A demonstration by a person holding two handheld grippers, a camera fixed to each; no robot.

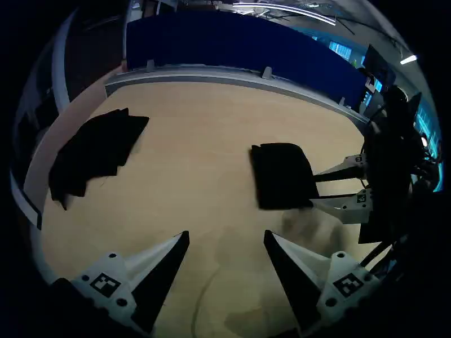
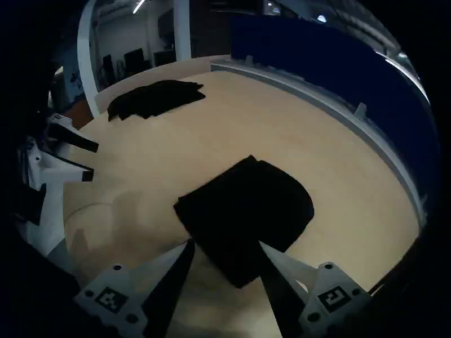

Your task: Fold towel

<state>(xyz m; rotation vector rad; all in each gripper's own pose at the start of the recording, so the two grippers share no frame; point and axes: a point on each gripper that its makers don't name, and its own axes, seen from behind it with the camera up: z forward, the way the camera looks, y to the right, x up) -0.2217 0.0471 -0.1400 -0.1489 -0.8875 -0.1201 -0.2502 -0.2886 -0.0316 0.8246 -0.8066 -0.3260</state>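
The right gripper [image 2: 226, 250] gapes at the folded towel [image 2: 245, 217]; the left gripper [image 1: 225, 245] spreads empty nearby. A snagging fingertip could unfold it.

Table [image 1: 214, 124] — pale wood-grain top, smooth, with a low sheen that takes soft shadows.

Rail [image 1: 225, 76] along the far edge: grey and smooth. Painted metal or plastic, cannot tell which.

Partition [image 1: 237, 42] behind that edge: deep blue, matt, cloth-like.

Towel [image 2: 248, 214] out on the surface: black cloth, soft and dull. No shine, and too dark to make out the weave.

Heap of black cloth [image 1: 93, 152] near a far corner of the surface — same matt finish, rumpled.

Left gripper [image 1: 226, 233] and right gripper [image 2: 226, 243]: bodies of hard white plastic, smooth and faintly satin. Inner finger faces are black and matt.
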